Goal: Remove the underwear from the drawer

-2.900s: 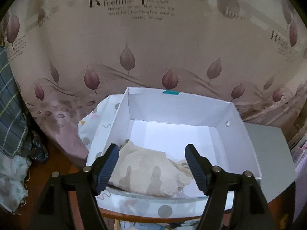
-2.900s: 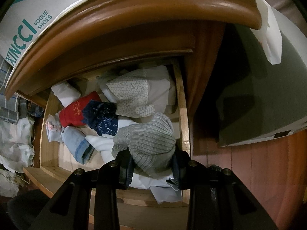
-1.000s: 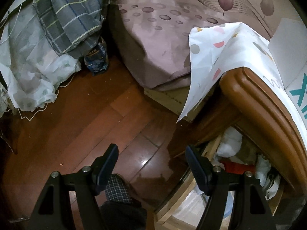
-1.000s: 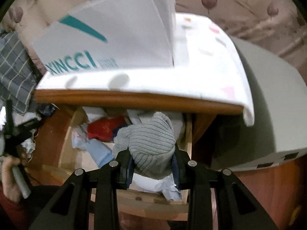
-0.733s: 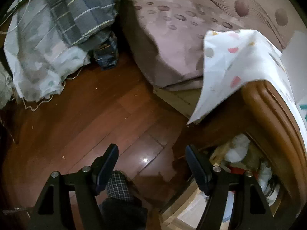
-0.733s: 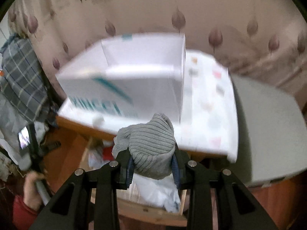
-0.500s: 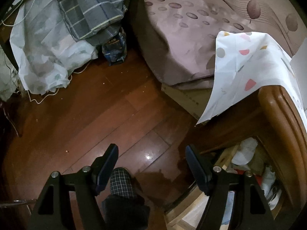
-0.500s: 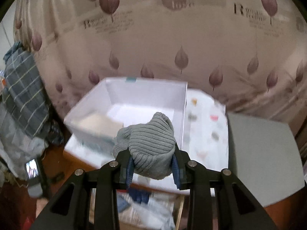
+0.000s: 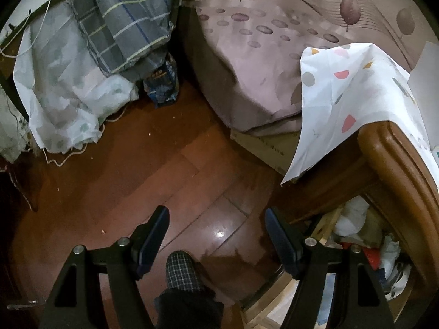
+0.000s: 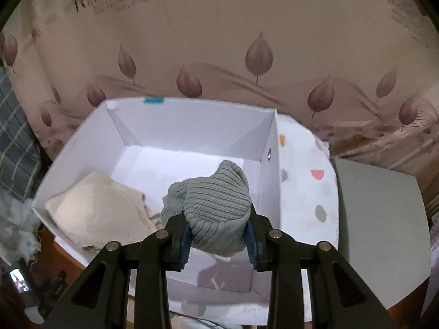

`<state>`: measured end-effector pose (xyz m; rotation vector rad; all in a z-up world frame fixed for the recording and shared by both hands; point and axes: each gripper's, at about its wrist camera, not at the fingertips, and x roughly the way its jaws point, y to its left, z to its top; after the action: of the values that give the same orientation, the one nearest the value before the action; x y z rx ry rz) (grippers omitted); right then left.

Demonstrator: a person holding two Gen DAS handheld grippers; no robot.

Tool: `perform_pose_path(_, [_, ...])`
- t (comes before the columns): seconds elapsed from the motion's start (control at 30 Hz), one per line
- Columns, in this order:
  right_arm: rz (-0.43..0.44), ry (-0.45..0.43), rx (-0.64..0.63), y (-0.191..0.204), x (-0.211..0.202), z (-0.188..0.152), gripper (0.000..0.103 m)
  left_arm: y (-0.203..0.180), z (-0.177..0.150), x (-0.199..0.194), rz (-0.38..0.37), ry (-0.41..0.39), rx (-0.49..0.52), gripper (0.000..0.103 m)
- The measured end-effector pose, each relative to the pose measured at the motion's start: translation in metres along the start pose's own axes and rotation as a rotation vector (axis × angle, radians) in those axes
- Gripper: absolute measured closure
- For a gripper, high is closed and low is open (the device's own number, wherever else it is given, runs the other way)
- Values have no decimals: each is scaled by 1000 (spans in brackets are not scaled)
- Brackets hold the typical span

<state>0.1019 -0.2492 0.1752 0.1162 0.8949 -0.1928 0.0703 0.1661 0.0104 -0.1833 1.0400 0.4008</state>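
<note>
Right wrist: right gripper (image 10: 219, 240) clamped grey underwear (image 10: 216, 208) over white box (image 10: 192, 115) | left gripper (image 9: 216, 235) spread wide, empty, angled down at floor (image 9: 137, 181) beside drawer (image 9: 365, 249)

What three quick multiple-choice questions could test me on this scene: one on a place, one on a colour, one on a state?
1. Where does the grey ribbed underwear hang?
A. above the open white box
B. on the floor
C. on the plaid blanket

2. What colour is the garment already in the box?
A. red
B. cream
C. navy

3. How is the left tool?
A. shut on a sock
B. shut on nothing
C. open, empty

Answers:
1 A, the right tool holds it over the box.
2 B, the pale folded cloth lies at the box's left.
3 C, only wooden floor shows between its fingers.
</note>
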Motion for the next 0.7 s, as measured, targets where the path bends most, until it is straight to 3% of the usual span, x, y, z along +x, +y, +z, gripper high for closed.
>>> perform_pose_path(0.13, [-5, 45, -5, 2, 19, -4, 71, -4, 1, -5, -6, -20, 27, 29])
perform_pose_path(0.43, [-20, 47, -41, 12, 25, -5, 63, -14, -1, -8, -28, -30, 73, 29])
perform_pose_path(0.53, [-6, 31, -35, 11, 22, -5, 53, -14, -1, -7, -47, -21, 69, 29])
perform_pose_path(0.6, [-9, 5, -32, 11, 17, -5, 40, -14, -1, -7, -60, -19, 64, 29])
perform_pose_path(0.7, [-2, -46, -32, 11, 2, -8, 35, -17, -1, -9, -66, -23, 85, 29])
